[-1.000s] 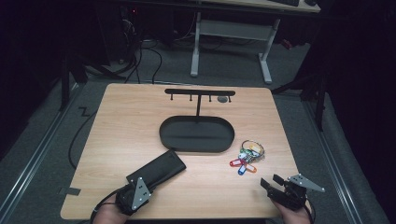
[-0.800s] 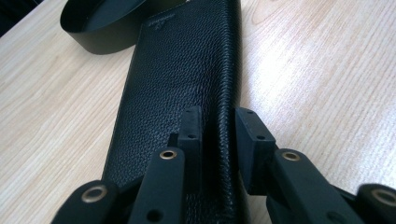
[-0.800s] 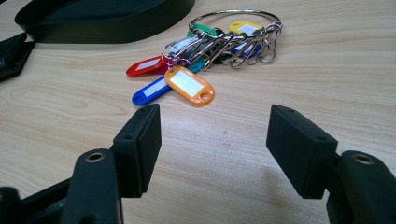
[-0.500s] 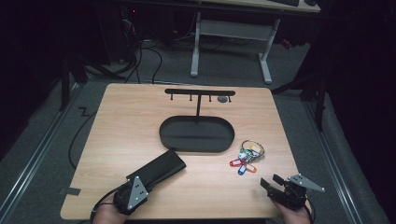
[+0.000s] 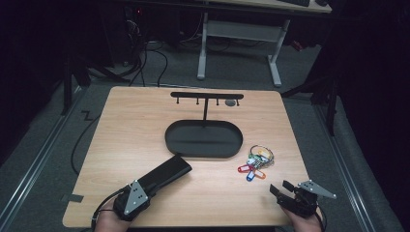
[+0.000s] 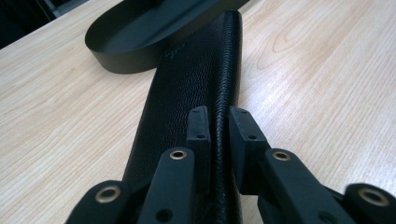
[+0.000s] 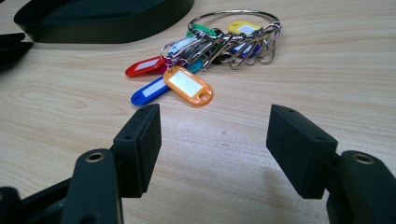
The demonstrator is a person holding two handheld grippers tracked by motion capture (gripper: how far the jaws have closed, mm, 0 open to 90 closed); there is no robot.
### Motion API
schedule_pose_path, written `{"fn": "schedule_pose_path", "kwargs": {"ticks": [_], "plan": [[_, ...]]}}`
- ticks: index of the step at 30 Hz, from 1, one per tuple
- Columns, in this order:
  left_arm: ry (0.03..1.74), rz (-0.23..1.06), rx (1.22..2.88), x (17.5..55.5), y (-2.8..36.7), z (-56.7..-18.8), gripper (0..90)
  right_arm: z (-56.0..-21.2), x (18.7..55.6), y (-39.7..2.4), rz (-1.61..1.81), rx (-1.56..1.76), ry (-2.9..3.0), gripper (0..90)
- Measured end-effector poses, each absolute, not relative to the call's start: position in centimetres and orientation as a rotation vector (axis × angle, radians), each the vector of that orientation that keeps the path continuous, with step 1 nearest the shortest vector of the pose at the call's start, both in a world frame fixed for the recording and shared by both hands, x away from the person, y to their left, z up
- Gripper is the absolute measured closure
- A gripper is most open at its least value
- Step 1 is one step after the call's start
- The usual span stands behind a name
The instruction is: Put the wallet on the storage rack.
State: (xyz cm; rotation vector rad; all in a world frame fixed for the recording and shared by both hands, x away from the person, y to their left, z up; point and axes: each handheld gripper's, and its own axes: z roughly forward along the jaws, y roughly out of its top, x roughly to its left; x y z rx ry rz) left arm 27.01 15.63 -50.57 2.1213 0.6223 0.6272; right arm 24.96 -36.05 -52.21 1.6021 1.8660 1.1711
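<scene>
Near the front left corner of the surface (image 5: pixel 145 116), the left gripper (image 6: pixel 218 126) pinches a black leather case (image 5: pixel 167 175).

Its fingers (image 6: pixel 198 128) have just been closing and now press on the stitched raised edge of the case, at the end nearest the person; the far end lies just beside the oval black tray (image 5: pixel 203 139) of the hook stand (image 5: pixel 207 96). Pebbled leather should give good friction, and the case looks light and fairly stiff, though gripped by one end it may sag or swing, so a hold nearer the middle would likely carry it steadier. At the front right, the right gripper (image 7: pixel 215 135) rests with fingers spread and nothing between them, aimed at a key ring with coloured tags (image 7: pixel 205 51), a loose, jingly bundle best taken by the ring.
</scene>
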Motion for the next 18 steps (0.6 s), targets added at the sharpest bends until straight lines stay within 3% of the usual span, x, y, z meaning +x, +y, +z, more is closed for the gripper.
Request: {"fn": "schedule_pose_path", "kwargs": {"ticks": [18], "plan": [[0.703, 0.539, 1.991, 27.3, 17.2, -49.5, 80.8, -52.2, 25.0, -36.0, 1.171, 1.605, 1.872, 36.2]]}}
